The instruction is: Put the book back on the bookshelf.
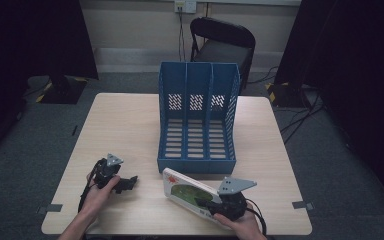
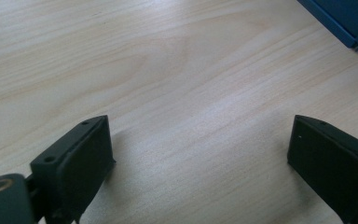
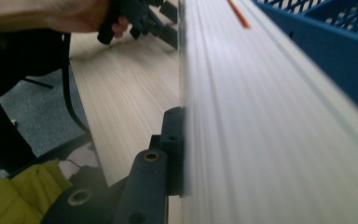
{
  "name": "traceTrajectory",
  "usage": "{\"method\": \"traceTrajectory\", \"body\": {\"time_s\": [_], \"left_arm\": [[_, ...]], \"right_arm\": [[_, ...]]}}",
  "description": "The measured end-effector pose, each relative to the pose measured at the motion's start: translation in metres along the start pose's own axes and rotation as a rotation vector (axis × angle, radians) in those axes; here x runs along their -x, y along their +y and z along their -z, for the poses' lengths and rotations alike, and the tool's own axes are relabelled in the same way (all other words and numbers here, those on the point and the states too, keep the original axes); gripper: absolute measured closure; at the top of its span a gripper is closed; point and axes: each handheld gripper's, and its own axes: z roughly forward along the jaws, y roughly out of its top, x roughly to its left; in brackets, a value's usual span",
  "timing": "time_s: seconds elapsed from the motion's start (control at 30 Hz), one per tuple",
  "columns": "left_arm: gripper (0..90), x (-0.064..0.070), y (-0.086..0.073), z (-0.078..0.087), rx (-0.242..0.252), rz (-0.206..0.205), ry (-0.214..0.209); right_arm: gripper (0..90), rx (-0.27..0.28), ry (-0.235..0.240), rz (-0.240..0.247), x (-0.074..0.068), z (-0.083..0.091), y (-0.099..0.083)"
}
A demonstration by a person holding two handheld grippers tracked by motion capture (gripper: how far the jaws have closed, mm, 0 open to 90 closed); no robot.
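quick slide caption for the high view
Right gripper holds a book before the blue file rack; left gripper rests open.

i sit at a pale wood-grain table (image 1: 130,125) that stands on grey carpet (image 1: 340,170). small strips of tape (image 1: 302,205) mark the floor just beside its near corners. beyond the far edge a black folding chair (image 1: 223,42) faces me, set against a cream wall (image 1: 130,22) with a lighter skirting band low down. a wall socket (image 1: 185,6) sits above the chair, and a cable hangs down from it. dark curtains (image 1: 30,37) close in both sides. more cables (image 1: 300,117) trail across the carpet on the right, near a yellow-and-black striped stand foot (image 1: 280,92). the light is dim and even.
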Motion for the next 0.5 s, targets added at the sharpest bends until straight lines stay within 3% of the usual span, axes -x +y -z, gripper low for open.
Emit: {"method": "traceTrajectory", "body": {"time_s": [0.13, 0.27, 0.5], "left_arm": [[0.0, -0.002, -0.004, -0.003, 0.033, -0.004, -0.008], [0.0, -0.002, -0.004, -0.003, 0.036, -0.004, -0.008], [0.0, -0.002, -0.005, -0.003, 0.044, -0.008, -0.012]], "right_arm": [[76.5, 0.038, 0.001, 0.003, -0.002, 0.011, 0.005], [76.5, 0.056, 0.006, -0.02, 0.0, 0.016, 0.006], [76.5, 0.068, -0.025, -0.012, 0.001, 0.025, 0.012]]}}
